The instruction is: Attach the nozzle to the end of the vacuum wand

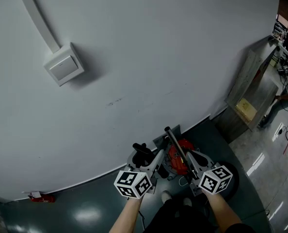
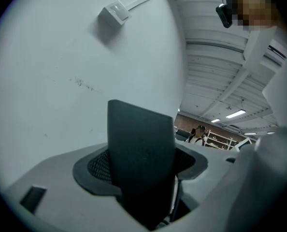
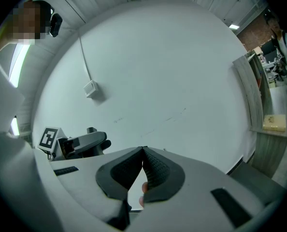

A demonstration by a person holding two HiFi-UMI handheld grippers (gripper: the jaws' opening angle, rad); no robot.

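Observation:
A black nozzle (image 2: 138,129) stands upright between the pads of my left gripper (image 2: 142,164), which is shut on it. In the head view the left gripper (image 1: 143,154) holds that dark piece low, just left of a red vacuum body (image 1: 175,160). The black wand (image 1: 174,142) rises from the vacuum toward the wall. My right gripper (image 1: 191,158) sits just right of the wand. Seen from its own camera, the right gripper (image 3: 143,151) is shut, tips touching, with nothing visible between them. The left gripper (image 3: 80,144) shows at that view's left.
A white wall fills most of each view, with a switch box (image 1: 64,68) and its conduit at upper left. A wooden cabinet (image 1: 248,89) stands at the right, with a person (image 1: 280,101) beyond it. A small red object (image 1: 40,197) lies on the floor at left.

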